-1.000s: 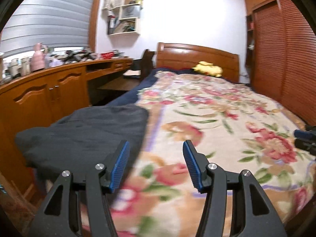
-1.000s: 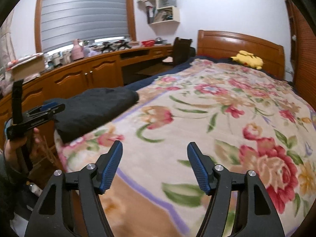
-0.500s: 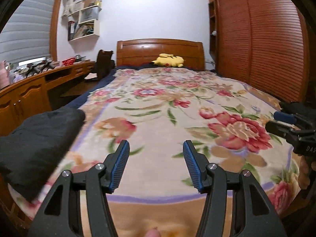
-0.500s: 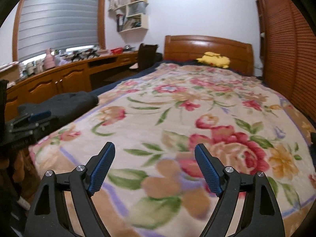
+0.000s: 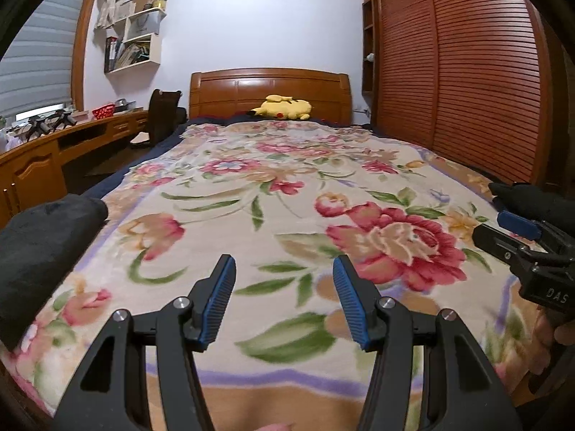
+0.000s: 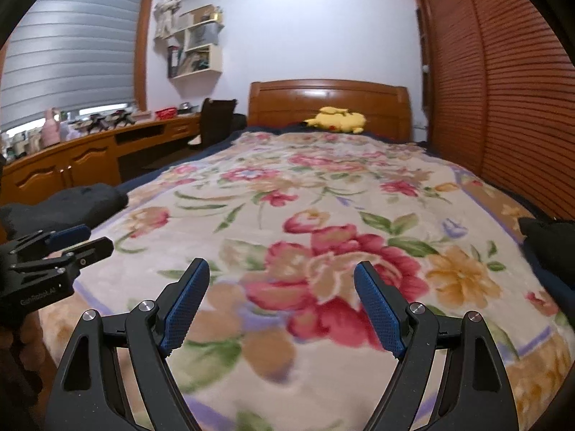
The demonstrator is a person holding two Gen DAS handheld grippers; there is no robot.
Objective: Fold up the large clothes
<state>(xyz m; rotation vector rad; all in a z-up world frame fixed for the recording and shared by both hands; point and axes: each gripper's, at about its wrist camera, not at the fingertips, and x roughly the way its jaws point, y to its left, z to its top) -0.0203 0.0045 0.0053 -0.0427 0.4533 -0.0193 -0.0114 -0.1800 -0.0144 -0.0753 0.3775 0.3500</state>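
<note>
- Both our grippers hover over the foot end of the bed [image 5: 287, 179], pointing at the headboard [image 5: 269, 89].
- Left gripper [image 5: 284, 301]: jaws wide apart, nothing between them but the floral blanket [image 5: 222, 222] underneath.
- Right gripper [image 6: 282, 301]: same deal, jaws spread, empty.
- Two dark cloth lumps in view. The big one, a dark garment [image 5: 39, 244], sits on the bed's left edge. It's left of the left gripper, a bit ahead of it, not touching.
- From the right wrist cam it shows as the same dark bundle [image 6: 72, 201], past the left gripper and well apart from the right one.
- So left arm is clearly nearer, imo that's the one to reach first.
- Long axis of the garment seems to run along the bed edge, foot to head, but it's bunched so we can't be sure.
- Looks: charcoal/black, soft and thick, rounded folded-over roll at the far end. No sleeves or collar visible, so we can't tell what kind of garment it is.
- Second dark cloth [image 6: 550, 248] at the right edge of the bed, just beside the right gripper's side. Only a corner shows, can't tell if it's another garment.
- Our guess: folding hasn't started yet. Next up would be swinging left to grab the garment and spreading it on the blanket.
- Yellow plush [image 5: 282, 107] by the headboard, far from everything.
</note>
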